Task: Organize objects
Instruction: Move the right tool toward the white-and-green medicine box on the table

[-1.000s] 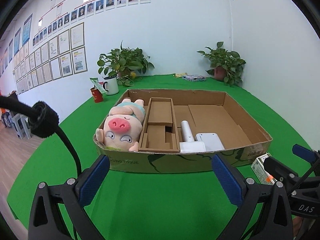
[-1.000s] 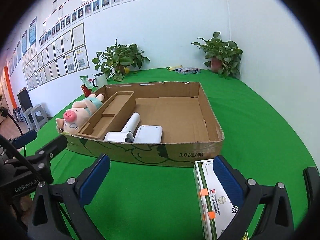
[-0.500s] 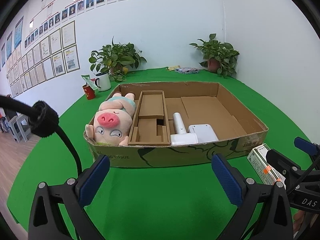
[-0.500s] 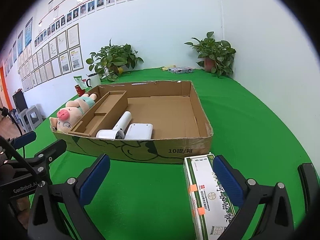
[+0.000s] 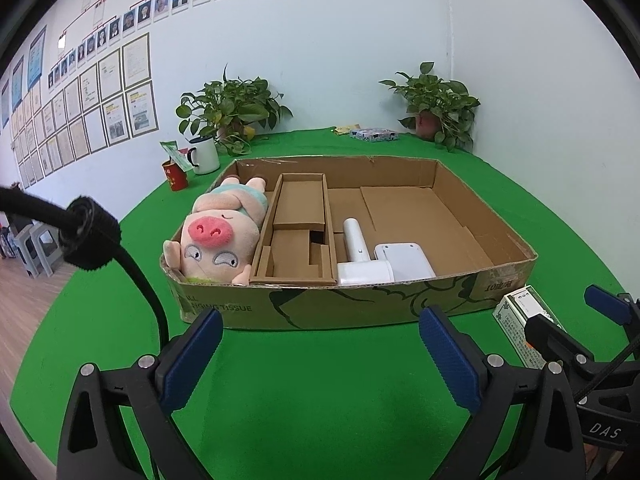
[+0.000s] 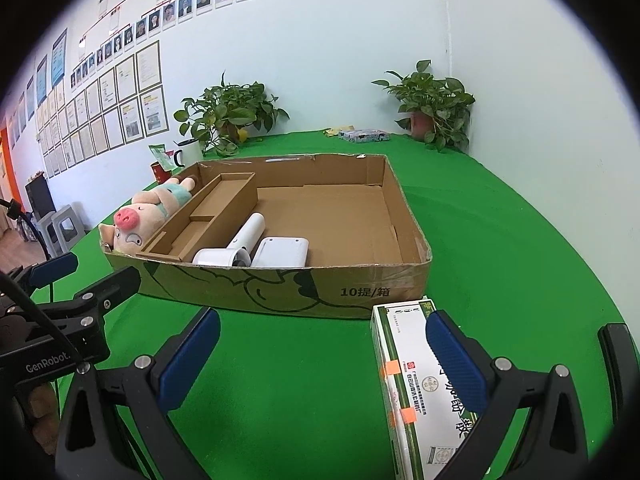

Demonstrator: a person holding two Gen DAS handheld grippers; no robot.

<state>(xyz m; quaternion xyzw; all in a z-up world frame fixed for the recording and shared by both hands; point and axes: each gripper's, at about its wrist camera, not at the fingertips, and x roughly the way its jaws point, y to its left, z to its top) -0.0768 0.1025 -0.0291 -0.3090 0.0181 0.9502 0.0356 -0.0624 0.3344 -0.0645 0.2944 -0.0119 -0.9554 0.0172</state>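
Note:
A shallow cardboard box (image 5: 352,304) (image 6: 280,284) sits on the green table. In it lie a plush pig (image 5: 218,232) (image 6: 144,216) at the left, a cardboard insert (image 5: 298,232), a white hair dryer (image 5: 358,256) (image 6: 236,248) and a white flat device (image 5: 404,258) (image 6: 282,252). A green-and-white medicine carton (image 6: 416,384) (image 5: 520,324) lies on the table in front of the box's right corner, under my right gripper's right finger. My left gripper (image 5: 320,356) is open and empty before the box. My right gripper (image 6: 320,360) is open and empty.
Two potted plants (image 5: 232,112) (image 5: 436,108) stand at the back wall. A white mug (image 5: 204,154), a red cup (image 5: 174,174) and a small flat packet (image 5: 374,135) are behind the box. Stools (image 5: 34,248) stand off the table's left edge.
Both grippers have drawn back and risen a little, so the box sits farther away and more of the medicine carton shows. Both stay open. Nothing in the box moved.

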